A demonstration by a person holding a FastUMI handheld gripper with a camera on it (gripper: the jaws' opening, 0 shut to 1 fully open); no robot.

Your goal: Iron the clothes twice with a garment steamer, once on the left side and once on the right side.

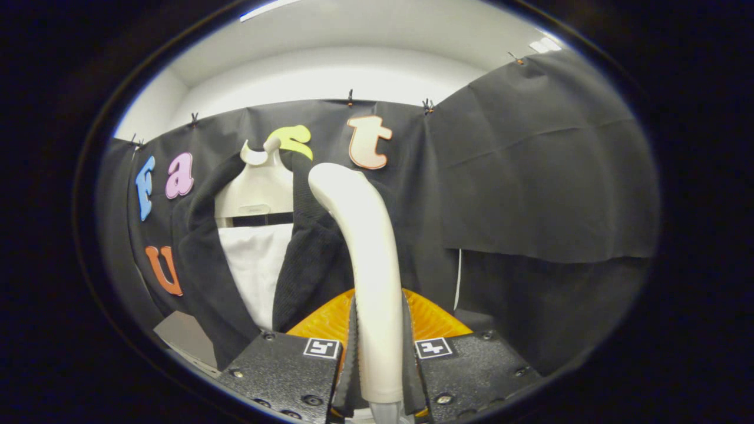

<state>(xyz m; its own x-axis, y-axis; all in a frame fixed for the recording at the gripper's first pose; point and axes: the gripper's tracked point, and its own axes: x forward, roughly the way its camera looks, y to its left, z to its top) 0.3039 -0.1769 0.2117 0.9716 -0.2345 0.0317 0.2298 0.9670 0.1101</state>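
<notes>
Rising between the two fingers is one cream garment steamer [371, 259], its handle standing upright from the bottom of the view and its top curving over toward the clothes beyond. The tongs [380, 353] are clenched on this handle: both fingers press against it, one on each side, with ribbed pads [352, 353] flat to the plastic. Each finger block carries one small square marker on top, two markers in all. Just behind the fingers, an orange ribbed part spreads out low on either side of the handle.

Beyond the steamer's head hangs one dark jacket [203, 277], open at the front. Inside the opening shows one white garment [256, 265], so two pieces of clothing hang together. Both sit on one cream hanger [256, 191] with a hook at its top. The steamer's curved top lies in front of the jacket's lapel on the side nearer the handle; whether it touches the cloth cannot be told.

Behind the clothes runs the black cloth wall [530, 176], pinned along its upper edge by several small clips. Above it is a pale ceiling [353, 35] with two light strips.
</notes>
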